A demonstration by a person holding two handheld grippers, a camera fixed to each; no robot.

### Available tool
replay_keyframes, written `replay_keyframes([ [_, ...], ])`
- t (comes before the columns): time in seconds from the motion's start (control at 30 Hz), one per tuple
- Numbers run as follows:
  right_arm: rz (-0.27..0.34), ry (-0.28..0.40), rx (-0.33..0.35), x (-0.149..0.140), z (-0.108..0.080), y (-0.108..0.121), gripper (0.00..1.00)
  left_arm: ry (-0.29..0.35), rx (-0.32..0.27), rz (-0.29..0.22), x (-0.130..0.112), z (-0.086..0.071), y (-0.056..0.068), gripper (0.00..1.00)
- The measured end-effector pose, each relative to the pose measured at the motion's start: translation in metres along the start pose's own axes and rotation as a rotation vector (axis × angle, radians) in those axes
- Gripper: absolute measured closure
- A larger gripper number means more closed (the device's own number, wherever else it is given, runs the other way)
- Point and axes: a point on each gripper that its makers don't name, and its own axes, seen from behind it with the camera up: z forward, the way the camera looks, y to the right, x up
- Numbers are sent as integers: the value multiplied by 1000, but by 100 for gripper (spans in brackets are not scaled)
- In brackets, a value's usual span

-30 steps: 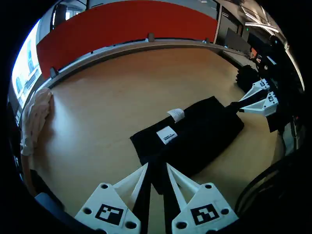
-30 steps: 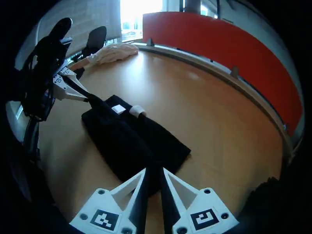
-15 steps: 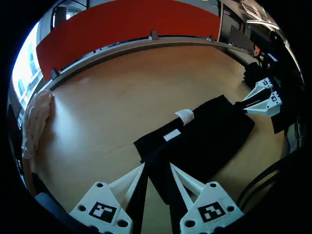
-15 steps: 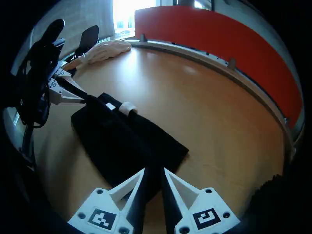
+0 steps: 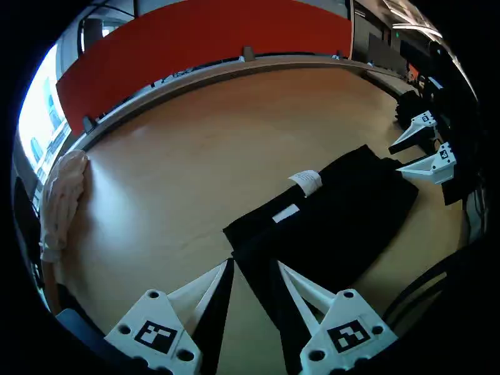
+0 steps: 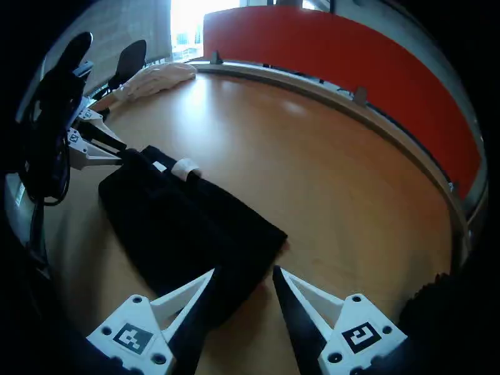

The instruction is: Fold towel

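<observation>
While the left tool (image 5: pixel 251 270) hangs low over the worktop (image 5: pixel 175 162), its two fingers stand spread. The near corner of the black towel (image 5: pixel 337 219) lies in the gap between them, and neither finger presses on it. Out from there the towel runs away to the right as a long folded band, flat on the wood, with a white tag (image 5: pixel 306 181) turned up on its far edge. At the towel's other end the right tool (image 5: pixel 395 158) comes in from the side, fingers apart too, tips just beside the cloth.

Over to the right gripper view, and it's the same story from the opposite end. The fingers are wide, the towel's end lies just ahead of and between them, and nothing is pinched.

Beyond the towel a red screen (image 5: pixel 187 44) curves along the worktop's back edge. A pale bundle of cloth (image 5: pixel 62 187) rests at the rim, well apart from the towel. The right gripper view adds a dark chair (image 6: pixel 128 59) and a bright window (image 6: pixel 187 19) behind that bundle.
</observation>
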Motion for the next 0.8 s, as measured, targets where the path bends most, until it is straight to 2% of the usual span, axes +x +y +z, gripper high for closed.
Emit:
replay_keyframes([
  [0.43,0,18,-62,11,2,22,14,13,31,-1,11,4,-13,58],
  [0.57,4,28,-95,15,3,32,0,16,36,-9,14,4,-16,58],
  [0.67,4,37,-109,18,3,36,0,22,36,-18,16,3,-17,58],
  [0.8,1,43,-115,20,2,38,0,24,32,-19,18,4,-17,52],
])
